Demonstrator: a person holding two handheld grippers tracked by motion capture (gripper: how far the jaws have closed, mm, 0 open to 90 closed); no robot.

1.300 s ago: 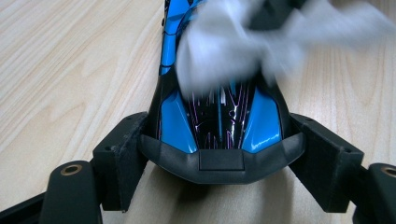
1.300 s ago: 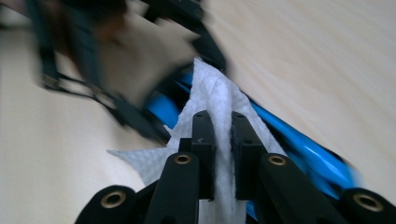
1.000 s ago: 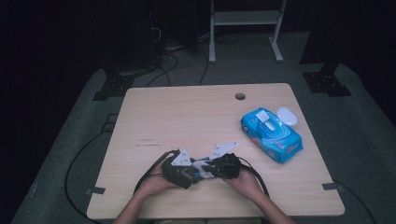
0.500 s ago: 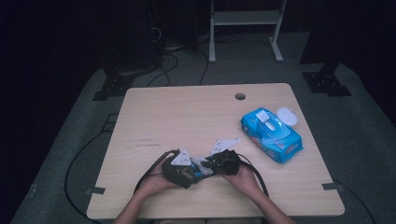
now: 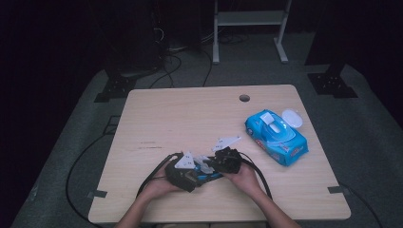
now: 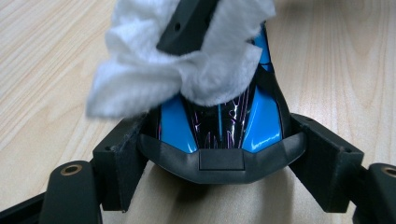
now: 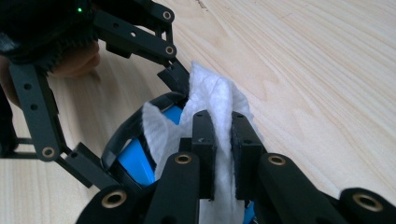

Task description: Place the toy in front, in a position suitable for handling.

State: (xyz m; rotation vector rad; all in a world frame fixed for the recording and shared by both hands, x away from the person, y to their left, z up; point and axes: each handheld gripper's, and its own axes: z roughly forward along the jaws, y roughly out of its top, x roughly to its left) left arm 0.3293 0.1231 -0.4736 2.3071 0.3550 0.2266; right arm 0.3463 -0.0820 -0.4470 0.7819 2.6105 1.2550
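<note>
Left gripper (image 6: 219,154) clamped on a blue-and-black toy car (image 6: 219,135) near the table's (image 5: 190,114) front edge, right gripper (image 7: 223,154) pinching a white wipe (image 7: 210,100) (pressed against the car).

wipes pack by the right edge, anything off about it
Its lid is flipped open, so the wipes pack sits unsealed at an angle on the table. Otherwise nothing is spilled or damaged.

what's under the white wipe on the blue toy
The wipe, pinched in the right claw, lies on the toy's blue-black top. The toy's far end is covered.
</note>
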